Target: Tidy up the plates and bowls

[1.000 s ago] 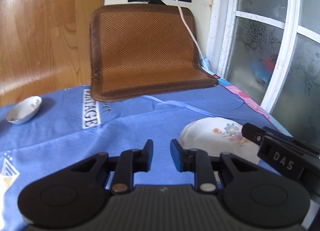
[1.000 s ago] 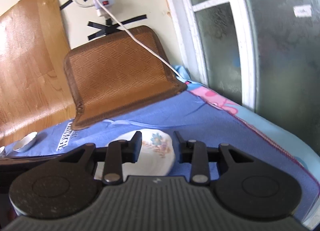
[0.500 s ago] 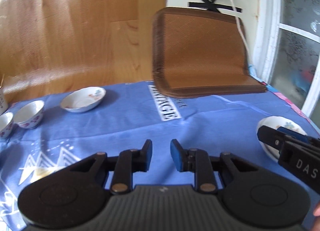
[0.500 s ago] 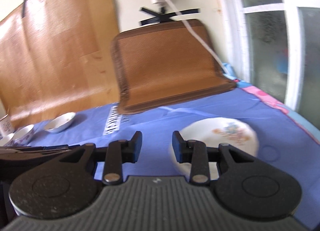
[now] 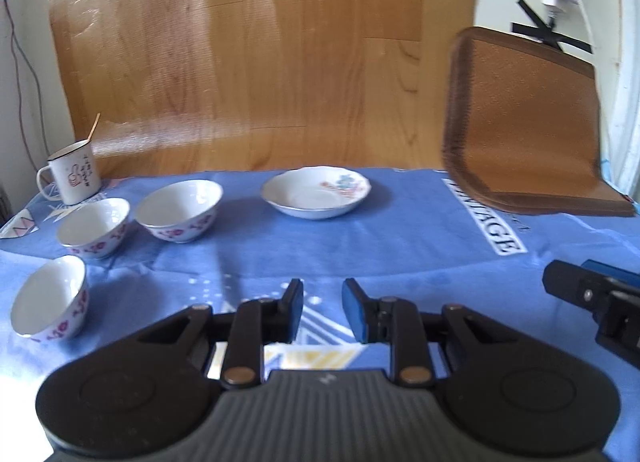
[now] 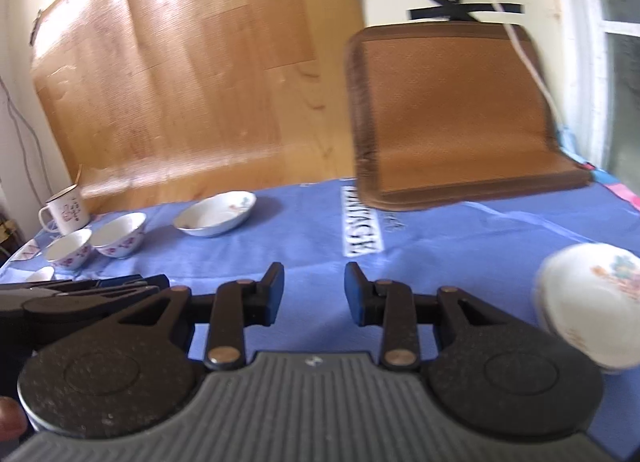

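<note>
Bowls first: three flowered bowls sit at the left of the blue cloth [image 5: 400, 238], the near bowl [image 5: 50, 300] alone, the middle bowl [image 5: 94, 232] and the far bowl [image 5: 178, 209] just beside each other, with a mug [image 5: 72, 173] behind them. One plate [image 5: 316, 191] lies further back near the centre, and a second plate [image 6: 588, 306] rests well apart, at the right edge by your right gripper [image 6: 314, 294].

Both tools are empty. Your left gripper [image 5: 322, 310] has its fingers set narrowly apart, and the right one stands a little wider.

My guess is you are choosing the first piece. Open the fingers further before you commit, since a bowl wall needs room. Take a rim with one finger inside and one outside, close gently, and lift straight up. Glazed china is likely to slip, so keep it level and lower it into its neighbour slowly.
</note>
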